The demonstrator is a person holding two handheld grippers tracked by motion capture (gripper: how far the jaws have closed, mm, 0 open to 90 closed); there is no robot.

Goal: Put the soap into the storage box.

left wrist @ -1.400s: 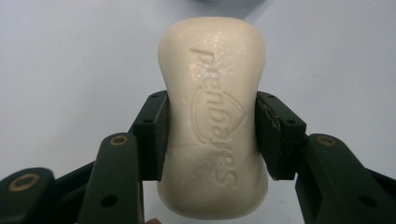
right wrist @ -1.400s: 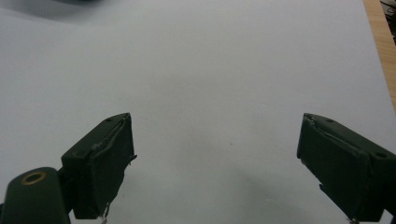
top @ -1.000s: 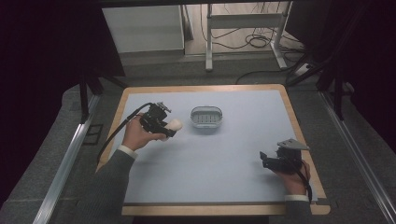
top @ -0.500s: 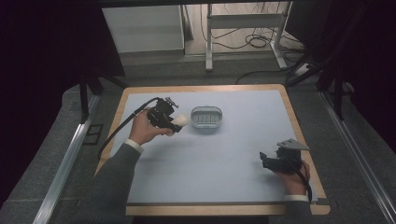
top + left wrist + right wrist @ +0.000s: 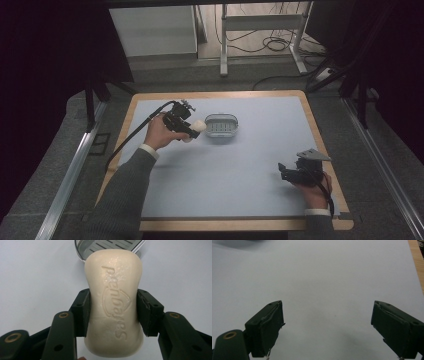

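clamping a cream bar of soap (image 5: 113, 305) at its waist, the left gripper (image 5: 192, 131) hangs above the worktop (image 5: 240, 170) towards its far left corner, just left of the grey soap dish (image 5: 221, 125). near the right edge, the right gripper (image 5: 287, 172) sits with jaws apart.
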